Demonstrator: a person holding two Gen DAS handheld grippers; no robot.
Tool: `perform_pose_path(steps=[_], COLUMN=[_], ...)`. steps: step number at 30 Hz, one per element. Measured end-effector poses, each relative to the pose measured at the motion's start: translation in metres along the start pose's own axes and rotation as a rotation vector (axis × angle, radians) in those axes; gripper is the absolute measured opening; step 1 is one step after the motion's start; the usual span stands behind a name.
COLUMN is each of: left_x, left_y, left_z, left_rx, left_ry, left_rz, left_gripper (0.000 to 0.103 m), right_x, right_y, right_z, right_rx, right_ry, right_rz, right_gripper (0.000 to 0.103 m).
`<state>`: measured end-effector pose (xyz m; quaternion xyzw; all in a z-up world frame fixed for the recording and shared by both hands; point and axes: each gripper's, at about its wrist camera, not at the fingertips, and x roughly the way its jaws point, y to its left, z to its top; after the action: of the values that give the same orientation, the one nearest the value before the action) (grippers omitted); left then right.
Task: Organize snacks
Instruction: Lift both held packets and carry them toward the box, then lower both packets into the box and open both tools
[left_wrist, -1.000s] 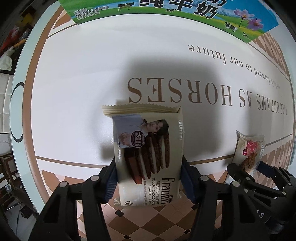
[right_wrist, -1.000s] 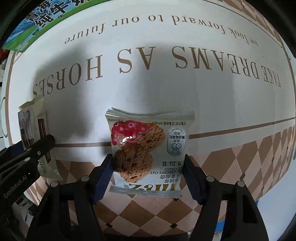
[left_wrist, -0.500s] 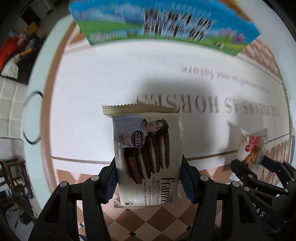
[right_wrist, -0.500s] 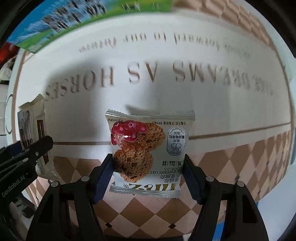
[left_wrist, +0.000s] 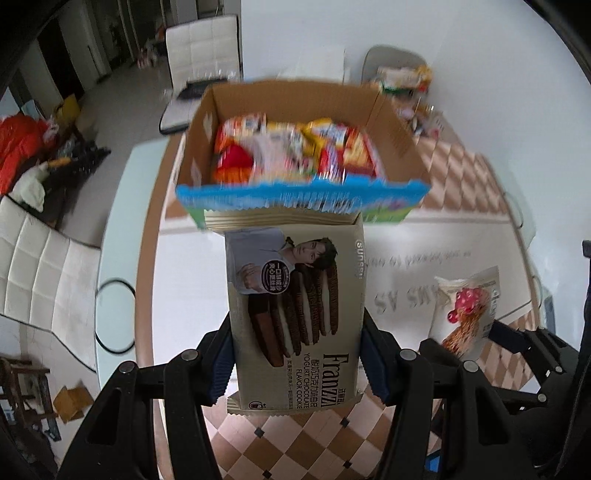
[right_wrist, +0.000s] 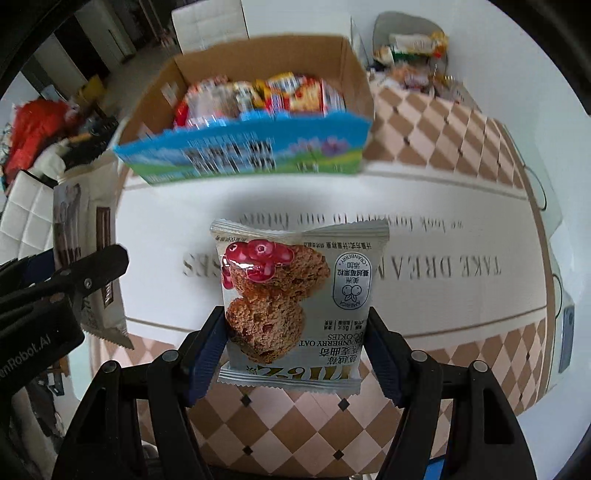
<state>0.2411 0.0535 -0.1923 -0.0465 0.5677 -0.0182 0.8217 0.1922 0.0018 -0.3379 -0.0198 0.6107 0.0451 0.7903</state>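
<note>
Two wrist views, side by side, steeply downward, high above table (left_wrist: 184, 258) (shared: snack box (right_wrist: 258, 66)).

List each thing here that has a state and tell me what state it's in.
Left tongs: shut on the chocolate cookie pack.
Chocolate cookie pack: held off the table.
Right tongs: shut on the cranberry oat cookie pack.
Cranberry oat cookie pack: held off the table.
Cardboard box: open, full of snacks.

Black tool (left_wrist: 295, 354), blue pads (left_wrist: 221, 363), silver screws
</note>
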Motion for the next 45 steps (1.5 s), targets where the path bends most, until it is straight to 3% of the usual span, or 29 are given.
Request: perform_pose_path(steps=[5, 11, 15, 21, 26, 33, 45], left_x=[-0.020, -0.023, -0.017, 0.019, 0.075, 0.154, 0.206], left_y=[-0.004, -0.004, 0.001, 0.027, 0.051, 0.076, 0.104], left_z=[0.023, 0.053, 0.090, 0.163, 0.215, 0.253, 0.283], left_rx=[0.017, 0.017, 0.016, -0.021, -0.042, -0.035, -0.087], left_ry=[-0.071, -0.097, -0.094, -0.029, 0.084, 0.258, 0.349], left_rz=[-0.008, -0.029, -0.062, -0.096, -0.078, -0.009, -0.004], left_gripper=[0.056, 0.056, 0.057, 0.057, 0.057, 0.057, 0.057], right_x=[-0.028, -0.040, -0.039, -0.020, 0.019, 0.098, 0.187], right_y=[-0.003, -0.007, -0.008, -0.013, -0.022, -0.029, -0.027], right_z=[0.020, 0.055, 0.089, 0.159, 0.219, 0.286, 0.355], right_rx=[0.004, 0.014, 0.024, 0.055, 0.080, 0.076, 0.033], right_ry=[-0.065, -0.115, -0.130, -0.142, -0.088, 0.049, 0.202], right_rz=[0.026, 0.052, 0.077, 0.113, 0.118, 0.112, 0.063], right_gripper=[0.074, 0.074, 0.074, 0.074, 0.074, 0.074, 0.074])
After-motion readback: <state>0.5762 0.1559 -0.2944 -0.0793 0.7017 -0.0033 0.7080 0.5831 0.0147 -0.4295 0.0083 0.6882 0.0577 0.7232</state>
